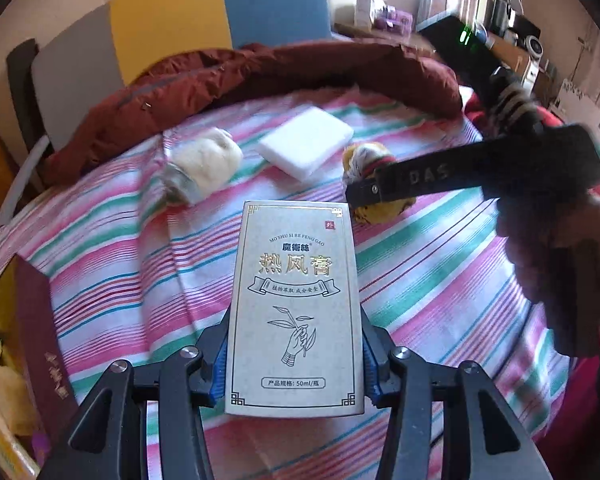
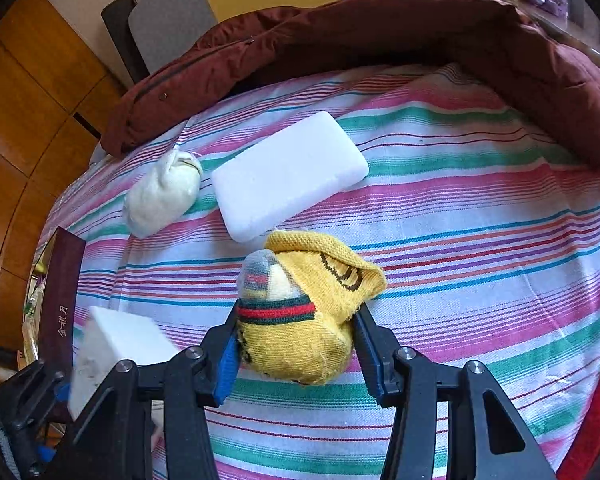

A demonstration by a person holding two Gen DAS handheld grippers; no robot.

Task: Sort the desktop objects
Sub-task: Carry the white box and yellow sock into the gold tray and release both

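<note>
Striped pink-green cloth (image 2: 480, 208) carries a white foam block (image 2: 288, 174) and cream sock ball (image 2: 162, 196) beyond my right gripper (image 2: 296, 344), pinching a rolled yellow knit sock (image 2: 300, 336). My left gripper (image 1: 296, 360) clamps a pale printed carton (image 1: 294, 308).

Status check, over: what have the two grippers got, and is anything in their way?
Left gripper shut on white box. Right gripper clamps yellow sock bundle. White foam block and white sock ball just beyond.

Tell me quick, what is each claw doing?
Left gripper: shut on the white box.
Right gripper: shut on the yellow rolled sock.
</note>
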